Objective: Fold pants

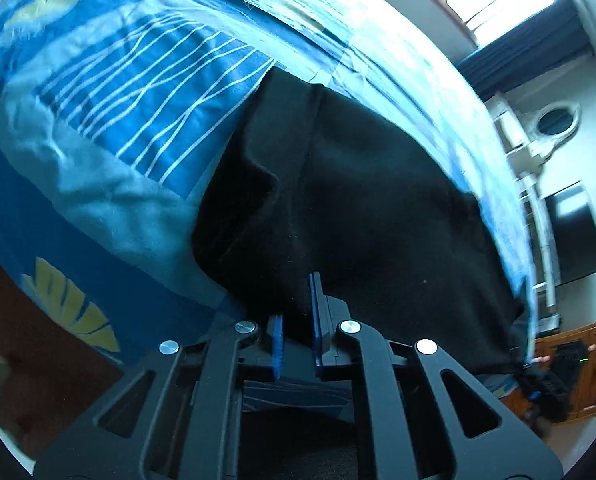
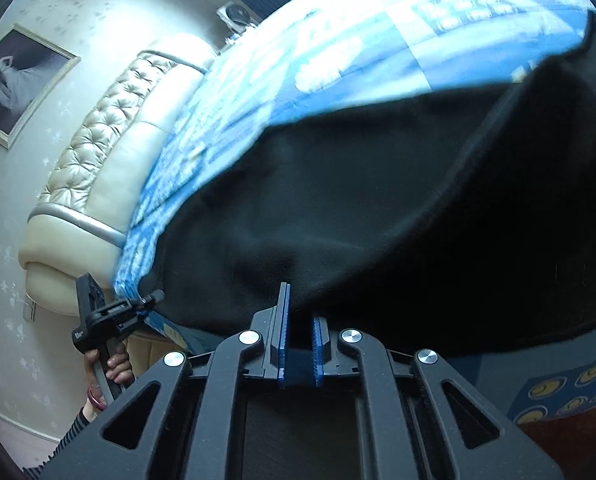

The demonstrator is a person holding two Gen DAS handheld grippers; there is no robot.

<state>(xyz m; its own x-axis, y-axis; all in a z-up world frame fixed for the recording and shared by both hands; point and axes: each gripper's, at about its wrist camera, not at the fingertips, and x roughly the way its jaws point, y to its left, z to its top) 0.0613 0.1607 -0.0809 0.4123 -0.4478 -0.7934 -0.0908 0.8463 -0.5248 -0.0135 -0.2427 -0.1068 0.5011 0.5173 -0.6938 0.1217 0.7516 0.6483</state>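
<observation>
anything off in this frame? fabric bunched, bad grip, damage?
Nothing damaged. Both grippers clamp the black pants at the near edge: left gripper, right gripper. The fabric hangs lifted over the blue bedspread, with one deep crease on its left side in the left wrist view. Both views are motion-blurred.

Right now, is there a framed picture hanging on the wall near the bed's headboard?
Yes, the right wrist view shows a framed picture on the pale wall just beyond the tufted cream headboard.

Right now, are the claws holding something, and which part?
Both hold the black pants: the left claw and right claw each pinch its near edge.
</observation>
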